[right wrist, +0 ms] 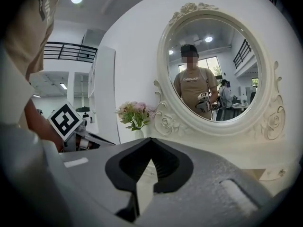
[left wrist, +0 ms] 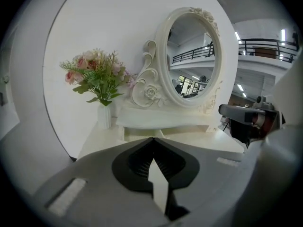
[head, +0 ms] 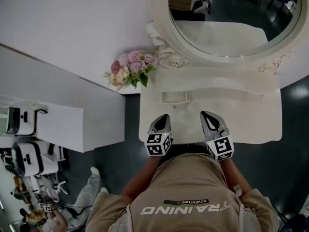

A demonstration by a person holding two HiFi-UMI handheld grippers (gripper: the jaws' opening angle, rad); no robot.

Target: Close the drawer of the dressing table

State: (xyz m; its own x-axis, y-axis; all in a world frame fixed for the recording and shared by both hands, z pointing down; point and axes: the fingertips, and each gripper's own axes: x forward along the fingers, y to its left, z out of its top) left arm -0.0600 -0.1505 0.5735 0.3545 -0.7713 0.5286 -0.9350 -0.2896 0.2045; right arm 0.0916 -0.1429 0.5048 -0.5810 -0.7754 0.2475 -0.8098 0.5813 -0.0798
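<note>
The white dressing table [head: 251, 120] carries an oval mirror [head: 231, 18] on a low shelf unit. A small drawer [head: 174, 98] at the left of that unit stands pulled out a little; in the left gripper view the drawer [left wrist: 138, 133] shows just beyond my jaws. My left gripper [head: 164, 116] hovers shut over the table's front part, a short way in front of the drawer, holding nothing. Beside it, further right, my right gripper [head: 204, 114] is also shut and empty. The jaws meet in both gripper views, left gripper [left wrist: 152, 139] and right gripper [right wrist: 150, 139].
A vase of pink flowers [head: 131, 69] stands at the table's back left corner, next to the white wall [head: 72, 23]. A white partition [head: 58, 105] lies to the left over dark floor [head: 116, 153]. The person's torso fills the bottom of the head view.
</note>
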